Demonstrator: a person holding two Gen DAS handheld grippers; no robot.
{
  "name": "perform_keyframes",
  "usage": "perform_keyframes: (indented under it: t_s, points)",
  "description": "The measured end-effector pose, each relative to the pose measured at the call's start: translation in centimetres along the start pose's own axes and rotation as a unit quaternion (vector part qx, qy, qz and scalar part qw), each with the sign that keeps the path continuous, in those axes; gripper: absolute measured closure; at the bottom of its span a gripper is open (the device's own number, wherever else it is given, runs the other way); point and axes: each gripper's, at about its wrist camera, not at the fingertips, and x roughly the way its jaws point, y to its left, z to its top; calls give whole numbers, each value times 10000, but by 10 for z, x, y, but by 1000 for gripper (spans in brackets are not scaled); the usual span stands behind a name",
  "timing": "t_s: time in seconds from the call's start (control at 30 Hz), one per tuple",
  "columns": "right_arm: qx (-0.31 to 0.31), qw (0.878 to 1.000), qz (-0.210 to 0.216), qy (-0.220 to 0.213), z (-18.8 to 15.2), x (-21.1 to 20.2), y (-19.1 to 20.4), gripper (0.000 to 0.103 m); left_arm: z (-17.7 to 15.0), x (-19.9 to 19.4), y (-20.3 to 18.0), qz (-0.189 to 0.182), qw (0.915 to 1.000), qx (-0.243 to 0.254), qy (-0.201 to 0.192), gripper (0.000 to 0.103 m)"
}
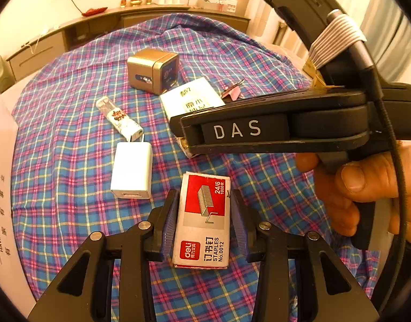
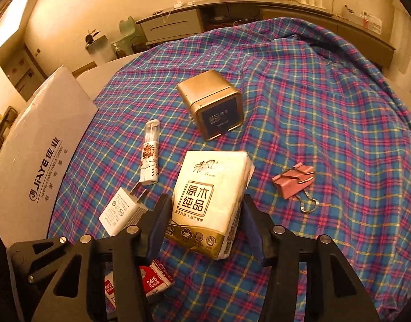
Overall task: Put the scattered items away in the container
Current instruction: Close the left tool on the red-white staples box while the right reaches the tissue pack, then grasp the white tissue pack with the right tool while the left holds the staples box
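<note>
A red and white staple box (image 1: 202,220) lies flat on the plaid cloth between the fingers of my left gripper (image 1: 204,196). Its pads stand close along both long sides, open. In the right wrist view a white and gold tissue pack (image 2: 211,204) sits between the fingers of my right gripper (image 2: 206,201). Those pads flank its sides closely too, and I see no squeeze on the pack. The white box printed JIAYE (image 2: 44,147) lies at the cloth's left edge, with only its closed printed face showing.
On the plaid cloth (image 2: 326,123) lie a gold square tin (image 2: 211,104), a white patterned tube (image 2: 150,155), a white plug charger (image 2: 122,212) and a pink binder clip (image 2: 294,181). A hand (image 1: 366,187) holds the DAS-marked housing (image 1: 237,130) above the tissue pack.
</note>
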Motion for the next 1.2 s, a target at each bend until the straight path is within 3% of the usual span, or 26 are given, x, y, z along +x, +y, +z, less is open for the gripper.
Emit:
perform_keyframes:
  t_s: [0.1,0.17,0.57,1.2]
  points:
    - [-175,9998,-118,-65,0,1,6,45,0,1,2,-9,10000,-7,-6,63]
    - [-107,9999,-47,-35,0,0,6,53,0,1,5,-32,10000,-66,9,63]
    - [-60,9999,44,-133,-15,-18,12,67,2,-25,18,-125,9994,-284,-169,63]
    - [3,9982,346,-484,-42,-72,35,67,6,-78,29,-135,9969,-534,-554,63]
